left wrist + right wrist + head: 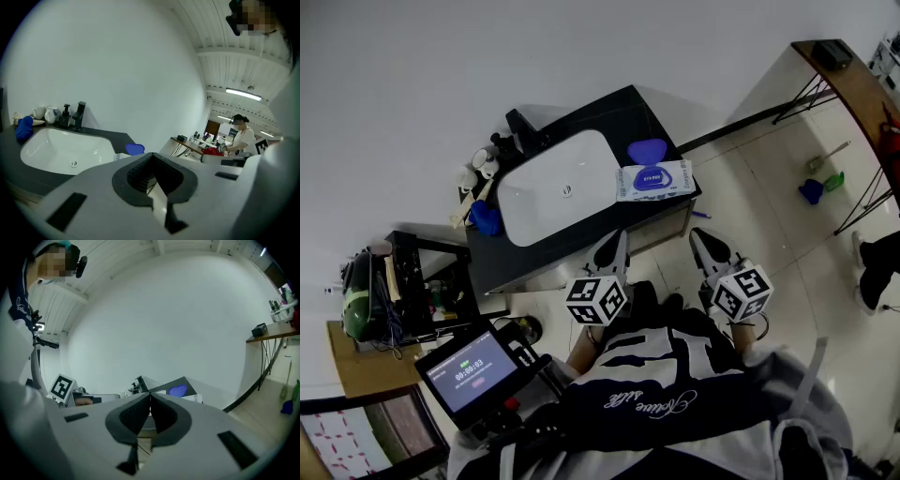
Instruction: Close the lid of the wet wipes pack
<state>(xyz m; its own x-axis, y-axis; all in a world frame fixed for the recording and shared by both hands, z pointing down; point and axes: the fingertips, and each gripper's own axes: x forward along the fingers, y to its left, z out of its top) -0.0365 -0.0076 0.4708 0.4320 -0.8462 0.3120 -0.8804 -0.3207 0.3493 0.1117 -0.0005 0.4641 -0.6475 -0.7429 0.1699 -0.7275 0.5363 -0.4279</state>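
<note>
**Head view: wipes pack lid standing open, both grippers short of the table**

Head view: the white rectangular wet wipes pack [654, 180] lies flat at the right end of the black table [619, 117], just right of the white oval sink basin [553, 187]. Its blue heart-shaped plastic lid [647, 150] is flipped up on the far side of the pack, and a blue oval opening shows on the pack's top face. A black faucet [525, 127] stands at the far left corner of the basin. A crumpled blue cloth [485, 218] sits on the table at the basin's left.

The left gripper [614, 239] and right gripper [701, 239] are both on the near side of the table, over the tiled floor [769, 206]. They point toward it and touch nothing.

Left gripper view: the fingers [84, 187] are pressed together at the tips with nothing between them. The blue lid [135, 149] shows beyond, upright.

Right gripper view: the fingers [211, 423] are likewise pressed together and empty. The lid [177, 390] is visible just past the tips, apart from them.
</note>
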